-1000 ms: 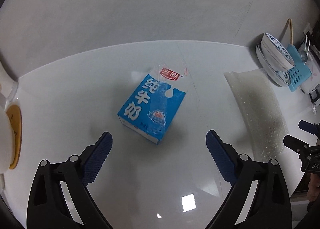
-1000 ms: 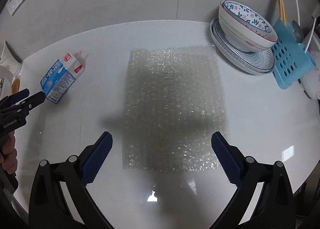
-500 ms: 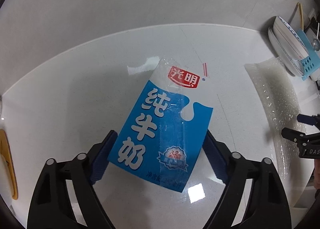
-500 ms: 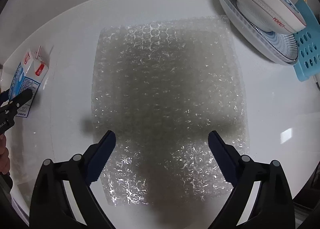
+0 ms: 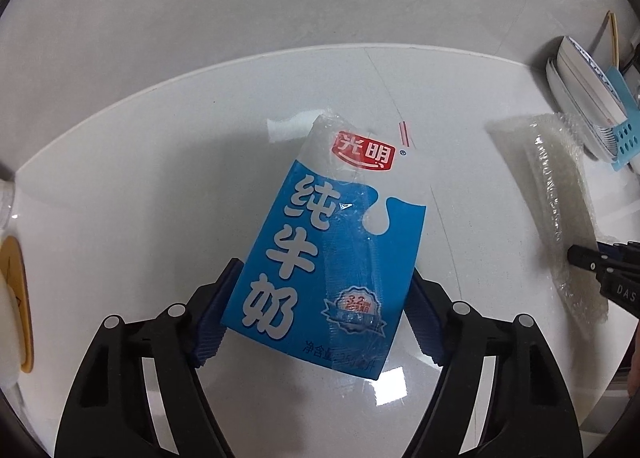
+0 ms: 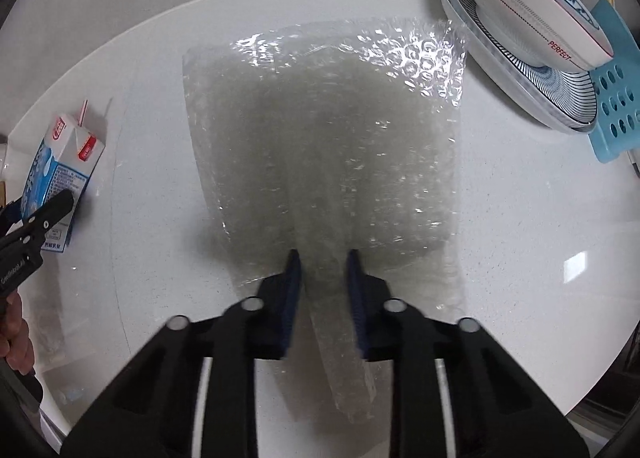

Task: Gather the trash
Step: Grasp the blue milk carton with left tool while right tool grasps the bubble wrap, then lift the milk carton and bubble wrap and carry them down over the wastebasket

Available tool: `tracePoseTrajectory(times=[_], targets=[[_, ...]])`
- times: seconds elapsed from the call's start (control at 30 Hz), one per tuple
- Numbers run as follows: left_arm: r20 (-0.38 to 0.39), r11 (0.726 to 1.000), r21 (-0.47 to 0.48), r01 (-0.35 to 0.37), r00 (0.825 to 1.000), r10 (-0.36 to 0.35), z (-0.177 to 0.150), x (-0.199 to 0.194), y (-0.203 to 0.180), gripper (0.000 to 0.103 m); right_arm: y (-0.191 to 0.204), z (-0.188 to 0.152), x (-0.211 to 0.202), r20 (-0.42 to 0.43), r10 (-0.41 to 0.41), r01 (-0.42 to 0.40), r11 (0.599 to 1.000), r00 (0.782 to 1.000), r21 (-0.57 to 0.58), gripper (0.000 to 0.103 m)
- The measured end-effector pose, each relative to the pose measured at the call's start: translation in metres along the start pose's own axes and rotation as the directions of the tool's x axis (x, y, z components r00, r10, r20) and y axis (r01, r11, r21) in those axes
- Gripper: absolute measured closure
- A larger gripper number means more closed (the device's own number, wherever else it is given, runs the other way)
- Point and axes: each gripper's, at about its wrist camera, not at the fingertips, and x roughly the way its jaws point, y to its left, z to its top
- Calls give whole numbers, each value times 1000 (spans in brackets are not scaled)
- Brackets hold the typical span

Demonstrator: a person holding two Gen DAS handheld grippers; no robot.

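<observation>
My left gripper (image 5: 320,314) is closing on the blue-and-white milk carton (image 5: 332,246) at frame centre, pads touching its sides. My right gripper (image 6: 323,290) is closing, pinching the clear bubble-wrap sheet (image 6: 332,146) mid-frame.

The milk carton (image 5: 324,254) has a red badge that says 光明 and big white letters 纯牛奶. The bowl (image 6: 532,14) says PERFECT in red on its side.

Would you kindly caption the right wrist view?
Right hand-held gripper closing on bunched bubble wrap beside stacked dishes.
</observation>
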Motion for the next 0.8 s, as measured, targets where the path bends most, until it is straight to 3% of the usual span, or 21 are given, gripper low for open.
tracePoseTrajectory(times=[0.17,0.5,0.8], targets=[[4,1000,-21,-14,1000,14,-12,-11,-3,30,9,-10,-4,30,-29,30,999,999,-21,93],[36,998,-55,-29,999,31,-37,-38,-7,35,10,-33,-30,94,3,0,999,996,-34,93],[43,997,-73,-25,999,28,-51,-53,-14,37,-11,-54,-66,135,5,1,999,991,-44,93]])
